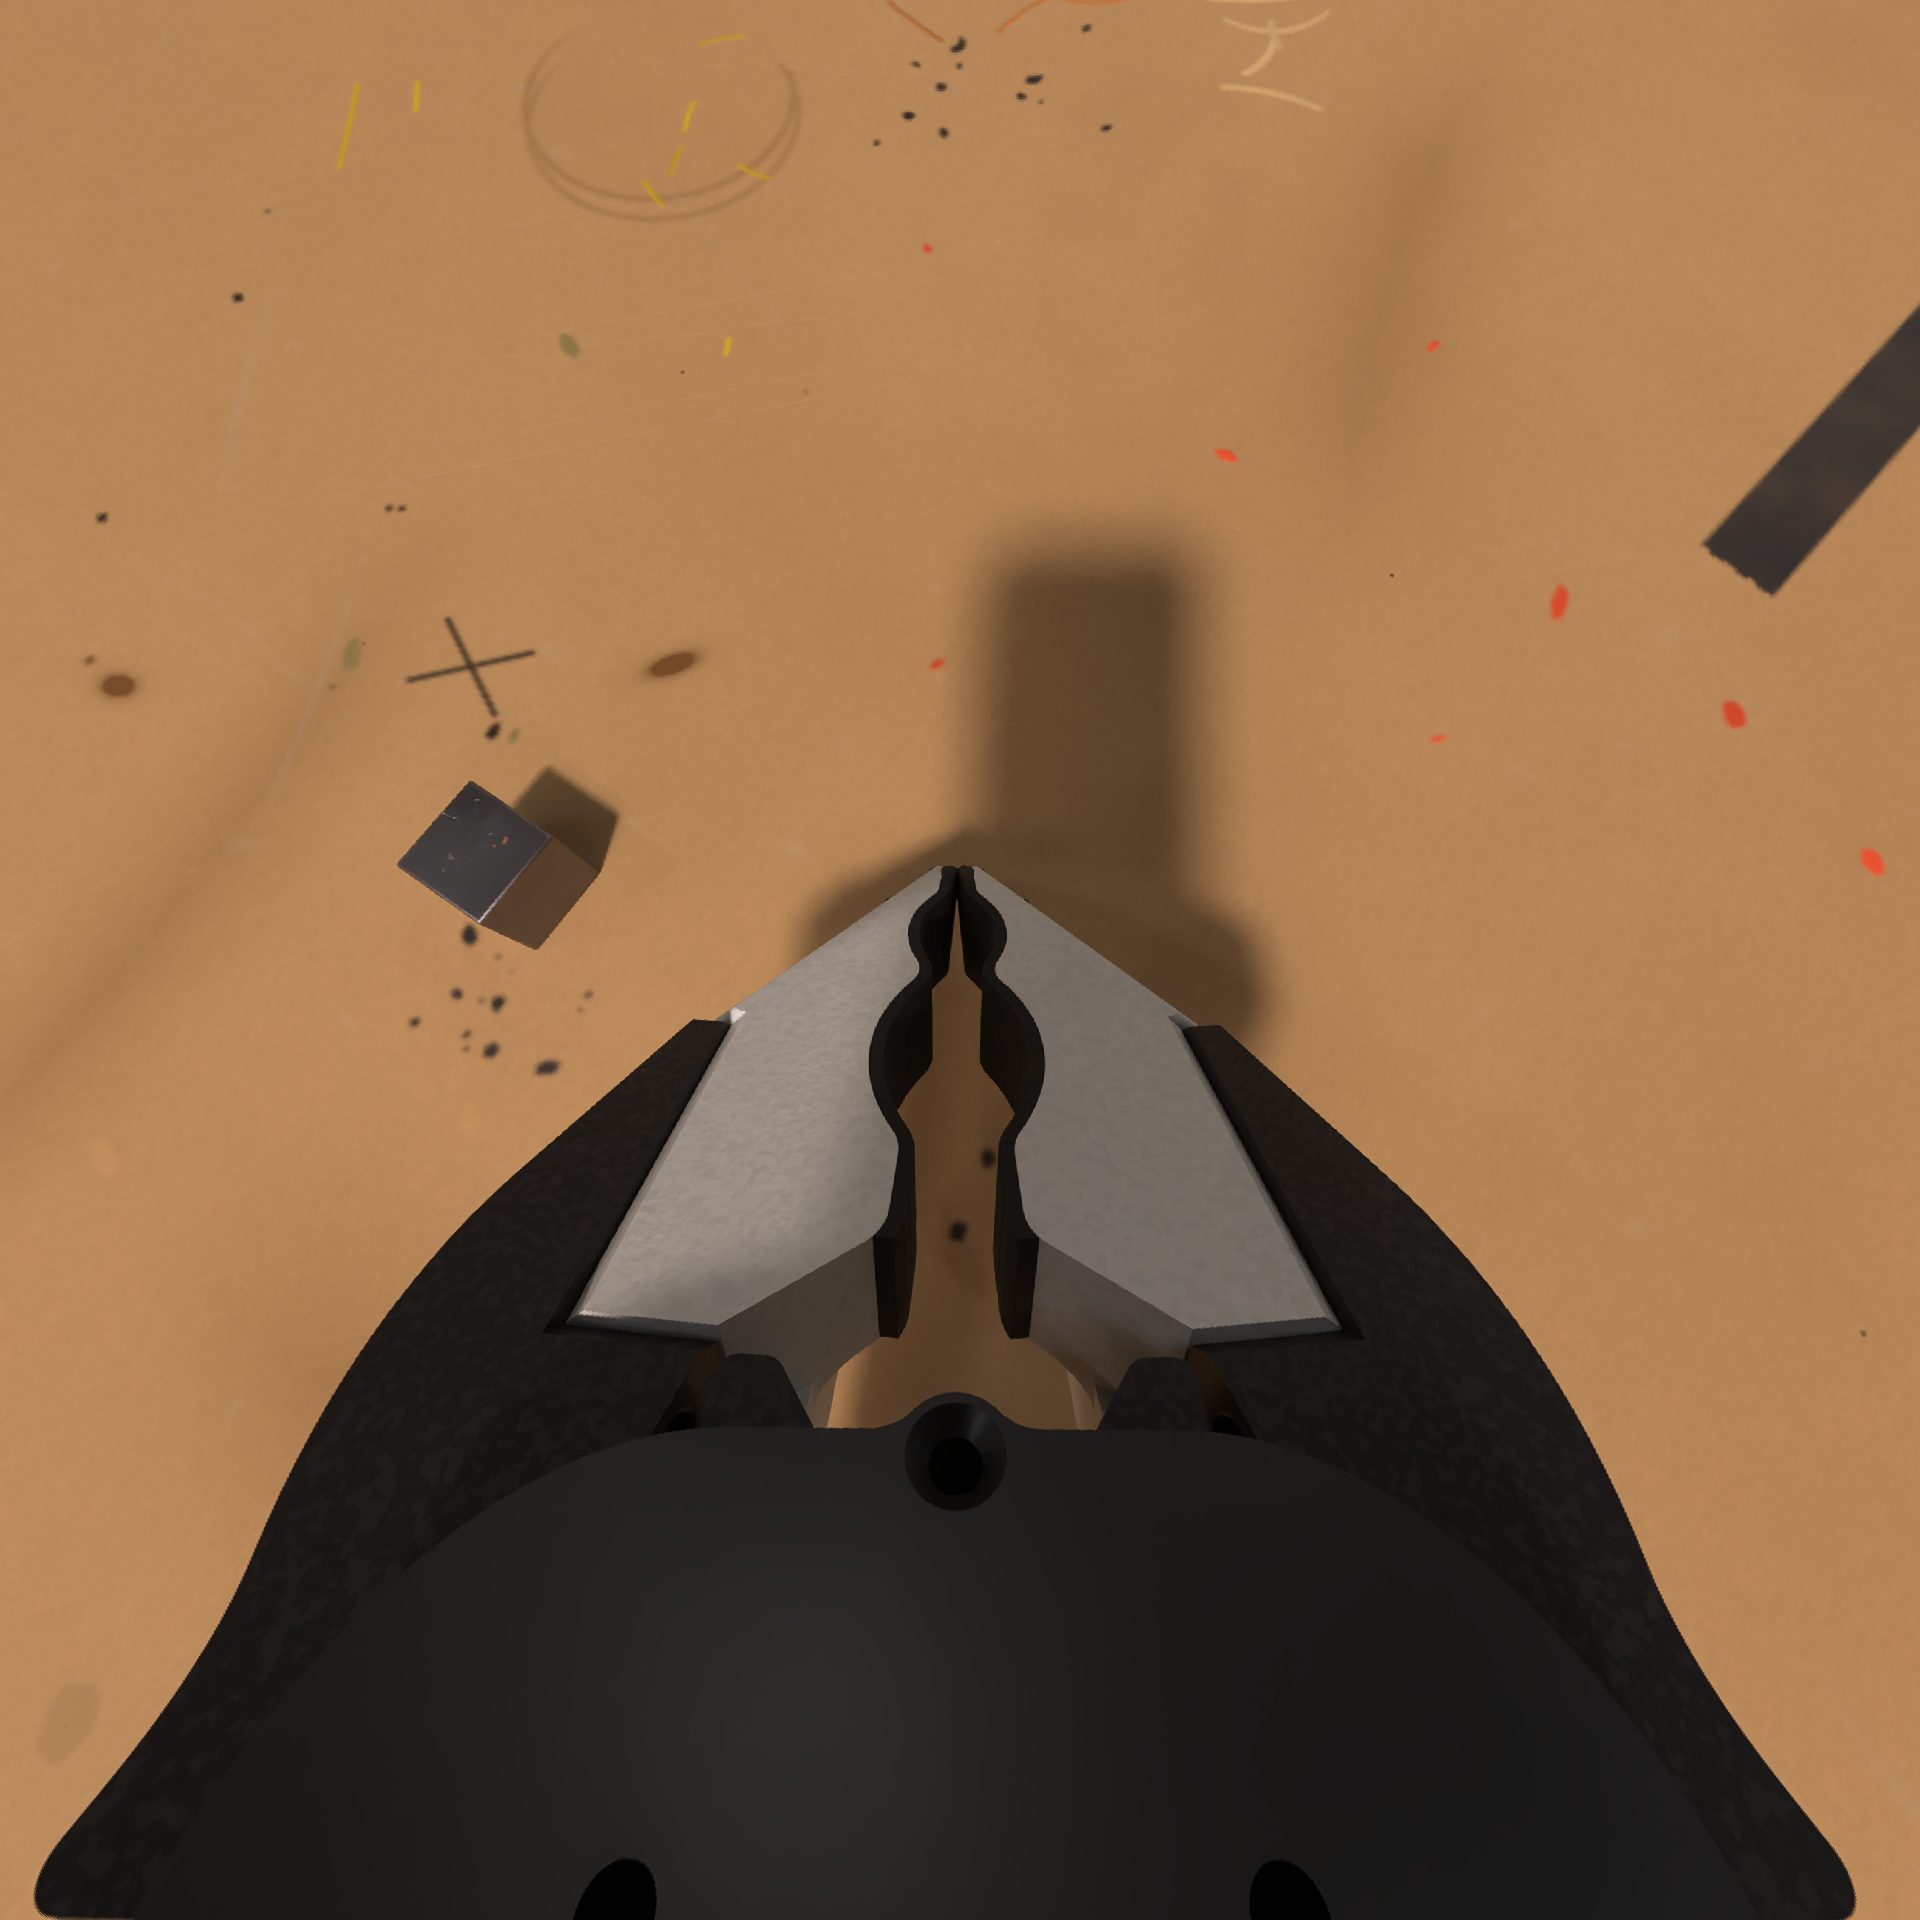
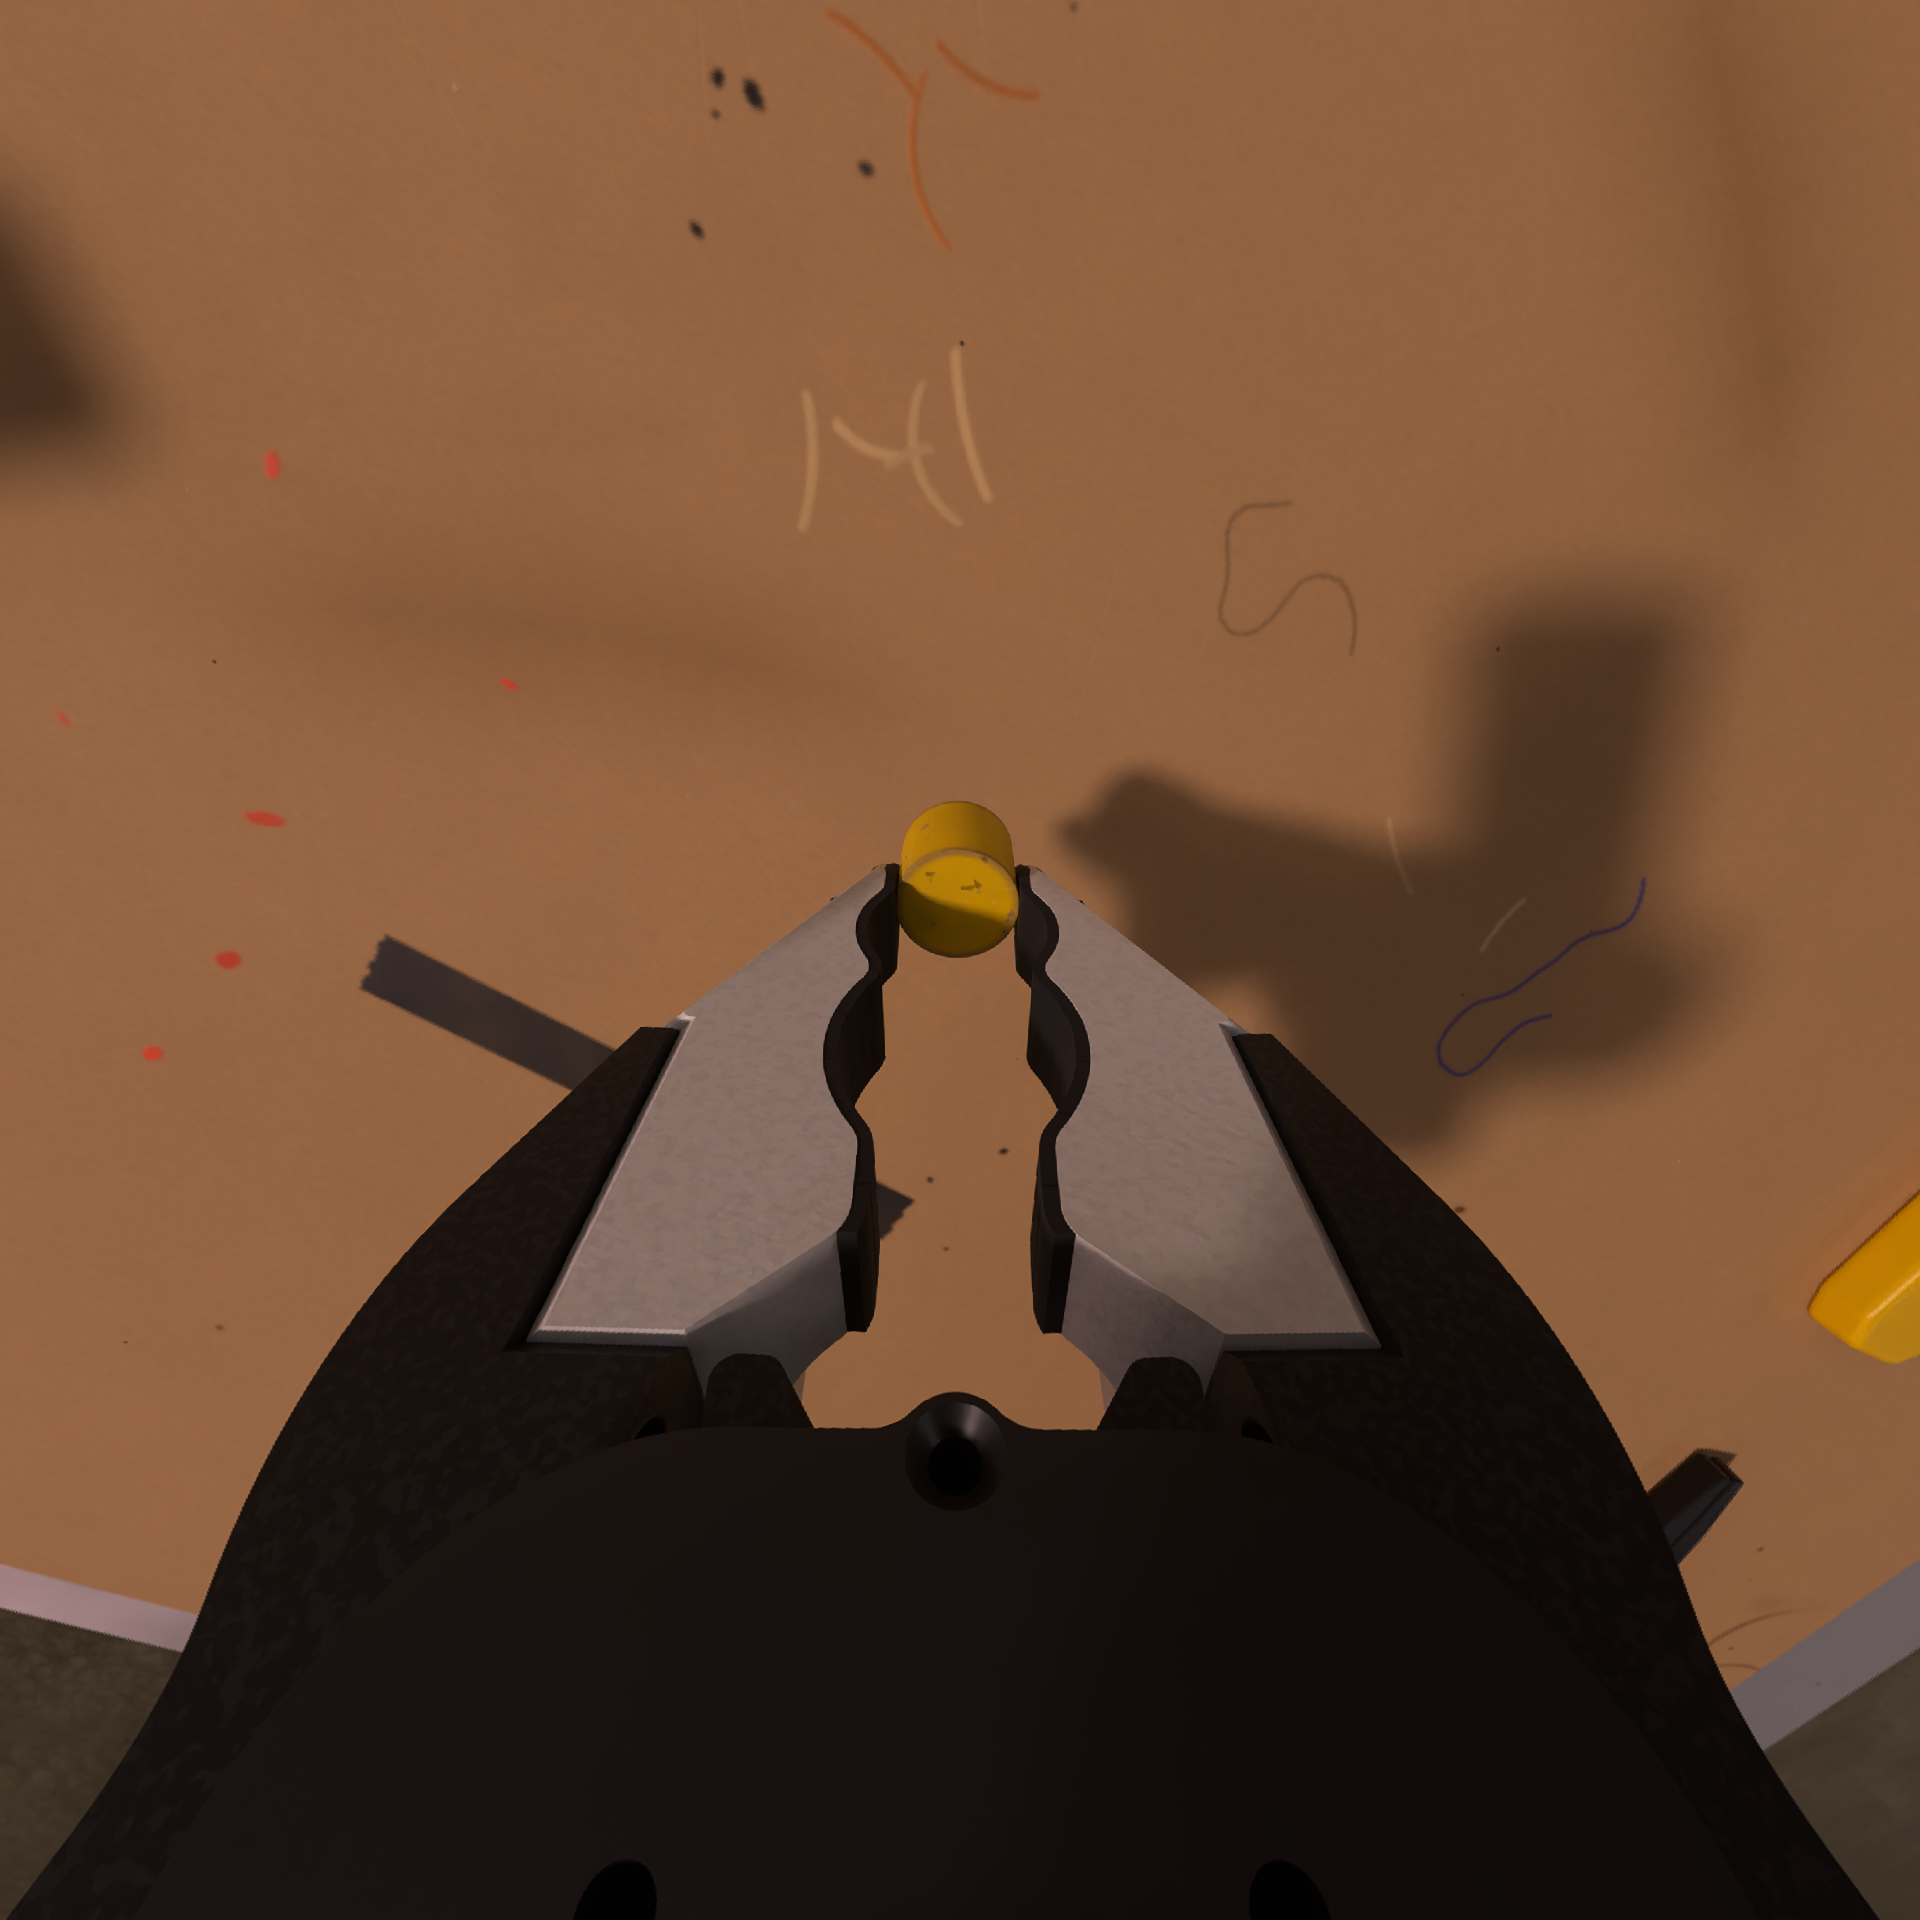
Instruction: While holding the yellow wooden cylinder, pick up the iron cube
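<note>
The right gripper (image 2: 956, 883) grips the yellow wooden cylinder (image 2: 956, 881) at its fingertips, above the table (image 2: 520, 312). The left gripper (image 1: 956, 878) is closed and empty; the iron cube (image 1: 499, 862) lies on the table to its left, apart, so it must open and go left

1. The table (image 1: 1351, 260) is tan-brown, marked with black and red specks, yellow dashes, a drawn cross, a faint ring and thin scribbles
2. An iron cube (image 1: 488, 857) sits on it, dark grey, turned corner-on, with black specks just beside it
3. A dark strip of tape (image 1: 1818, 457) lies flat toward the right in the left wrist view
4. A yellow block (image 2: 1875, 1299) rests at the right edge of the right wrist view, cut off by the frame
5. The table's pale edge (image 2: 83, 1595) shows at the lower corners there
</note>
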